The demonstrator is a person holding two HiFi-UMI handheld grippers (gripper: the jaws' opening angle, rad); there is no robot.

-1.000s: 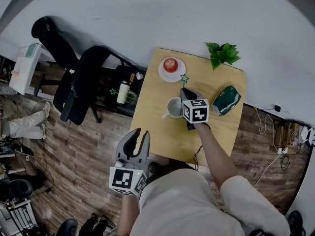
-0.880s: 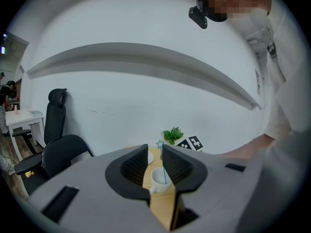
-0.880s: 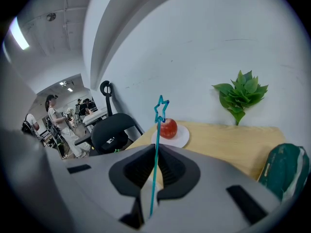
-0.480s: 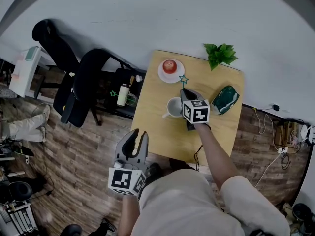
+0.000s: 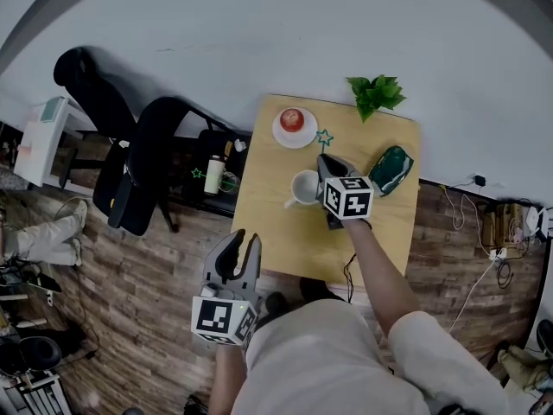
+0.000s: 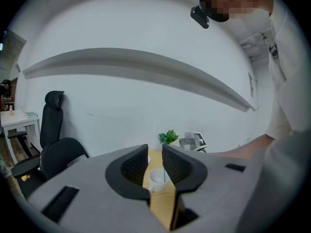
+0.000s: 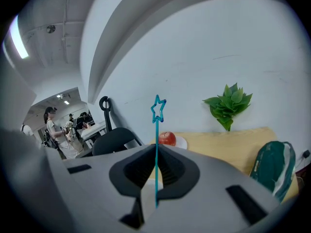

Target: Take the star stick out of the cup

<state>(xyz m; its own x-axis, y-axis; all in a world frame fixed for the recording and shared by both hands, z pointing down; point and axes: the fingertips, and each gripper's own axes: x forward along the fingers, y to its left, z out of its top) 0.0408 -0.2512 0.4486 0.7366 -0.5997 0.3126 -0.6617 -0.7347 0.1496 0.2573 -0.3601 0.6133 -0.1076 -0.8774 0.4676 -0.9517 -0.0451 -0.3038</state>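
Cup point(image 5: 306, 188) on wooden table point(image 5: 276, 236) — white wall point(image 5: 259, 33) behind.

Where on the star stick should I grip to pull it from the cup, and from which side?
Pinch the thin straight shaft of the star stick, below the star and above the rim of the cup, coming in from the person's side. It stands almost upright, so a pinch there allows a straight lift. The right gripper is shut on the shaft there.
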